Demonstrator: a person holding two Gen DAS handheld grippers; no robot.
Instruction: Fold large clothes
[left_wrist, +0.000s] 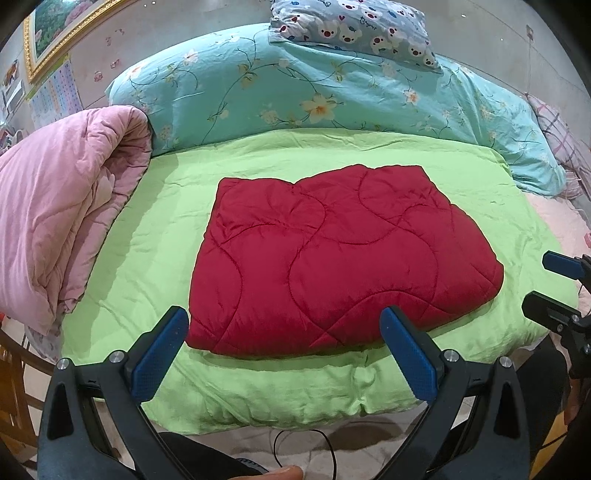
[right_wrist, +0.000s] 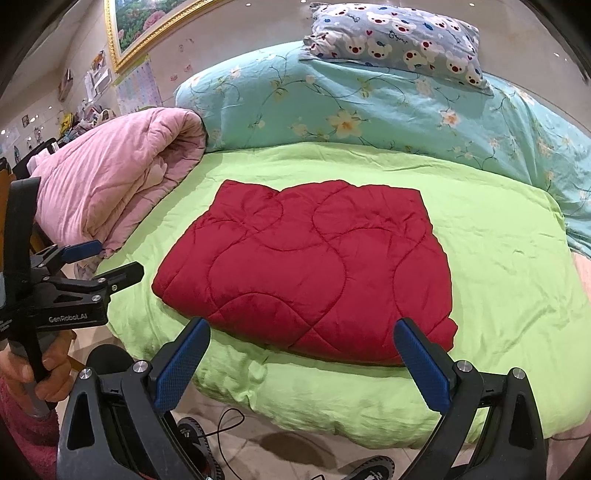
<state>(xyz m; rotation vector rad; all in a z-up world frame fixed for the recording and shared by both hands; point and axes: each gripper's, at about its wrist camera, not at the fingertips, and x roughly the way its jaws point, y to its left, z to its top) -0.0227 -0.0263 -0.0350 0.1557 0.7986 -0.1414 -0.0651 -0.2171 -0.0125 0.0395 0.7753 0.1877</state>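
A red quilted blanket (left_wrist: 332, 258) lies folded into a flat rectangle on the green bedcover (left_wrist: 155, 236); it also shows in the right wrist view (right_wrist: 310, 269). My left gripper (left_wrist: 284, 325) is open and empty, held just in front of the blanket's near edge. My right gripper (right_wrist: 301, 336) is open and empty, also just in front of the near edge. The right gripper shows at the right edge of the left wrist view (left_wrist: 550, 284), and the left gripper shows at the left of the right wrist view (right_wrist: 110, 262), both apart from the blanket.
A rolled pink quilt (left_wrist: 62, 218) lies on the bed's left side. A blue floral duvet (left_wrist: 295, 85) and a bear-print pillow (left_wrist: 354, 26) are stacked at the back. The green bedcover (right_wrist: 498, 258) overhangs the near edge. Cables (right_wrist: 225, 432) lie on the floor below.
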